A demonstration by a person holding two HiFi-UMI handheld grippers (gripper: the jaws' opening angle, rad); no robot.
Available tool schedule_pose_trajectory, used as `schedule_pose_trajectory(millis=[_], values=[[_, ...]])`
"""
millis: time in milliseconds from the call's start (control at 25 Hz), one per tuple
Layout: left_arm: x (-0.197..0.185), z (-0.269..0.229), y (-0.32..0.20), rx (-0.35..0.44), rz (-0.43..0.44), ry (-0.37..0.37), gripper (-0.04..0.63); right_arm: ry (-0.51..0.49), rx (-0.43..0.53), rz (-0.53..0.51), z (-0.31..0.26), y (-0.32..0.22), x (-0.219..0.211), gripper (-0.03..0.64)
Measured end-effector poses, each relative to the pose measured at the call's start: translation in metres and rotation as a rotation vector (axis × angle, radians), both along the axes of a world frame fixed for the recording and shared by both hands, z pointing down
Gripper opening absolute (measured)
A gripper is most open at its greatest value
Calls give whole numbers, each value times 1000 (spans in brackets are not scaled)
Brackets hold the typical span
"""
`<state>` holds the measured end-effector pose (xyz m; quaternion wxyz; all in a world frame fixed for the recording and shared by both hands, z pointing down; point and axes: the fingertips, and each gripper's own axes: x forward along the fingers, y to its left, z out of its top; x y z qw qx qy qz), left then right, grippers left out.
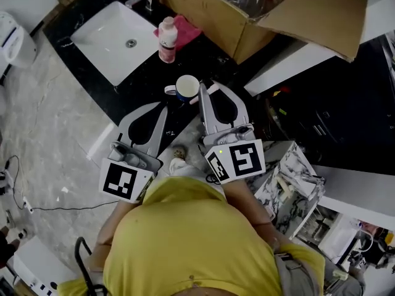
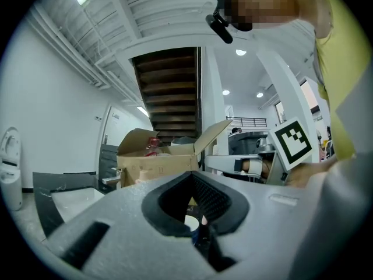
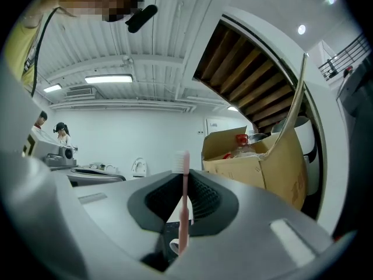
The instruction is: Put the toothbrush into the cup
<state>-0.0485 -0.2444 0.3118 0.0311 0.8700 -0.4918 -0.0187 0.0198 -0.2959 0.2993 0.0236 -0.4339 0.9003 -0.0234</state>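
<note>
A white cup with a dark blue inside (image 1: 187, 86) stands on the black counter (image 1: 210, 60), just beyond both grippers. My right gripper (image 1: 202, 92) is shut on a pink toothbrush (image 3: 184, 209), which stands upright between the jaws with its white bristles on top. The brush's end shows beside the cup (image 1: 212, 89). My left gripper (image 1: 163, 107) is lower left of the cup, its jaws together with nothing between them. Through its jaws the cup (image 2: 190, 221) appears straight ahead. The right gripper view shows a little of the cup (image 3: 174, 247) low, behind the brush.
A white sink (image 1: 117, 39) is set in the counter at the left. A pink-capped white bottle (image 1: 166, 39) and a pink cloth (image 1: 187, 29) lie behind the cup. A large open cardboard box (image 1: 247, 17) stands at the back right.
</note>
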Motion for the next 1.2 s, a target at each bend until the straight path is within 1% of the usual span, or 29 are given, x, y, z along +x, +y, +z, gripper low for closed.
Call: schedule_pose_trajectory(millis=[240, 560, 760, 960, 1200], values=[[10, 10, -29, -15, -1, -8, 0, -6, -9, -16, 10, -28, 7, 34], [15, 21, -43, -38, 26, -9, 0, -7, -22, -11, 19, -38, 6, 34], [17, 20, -53, -43, 78, -17, 0, -3, -17, 19, 17, -46, 2, 34], [15, 18, -67, -60, 143, -29, 0, 6, -41, 55, 24, -56, -4, 34], [7, 36, -84, -105, 185, -30, 0, 16, -78, 79, 46, -70, -15, 34]])
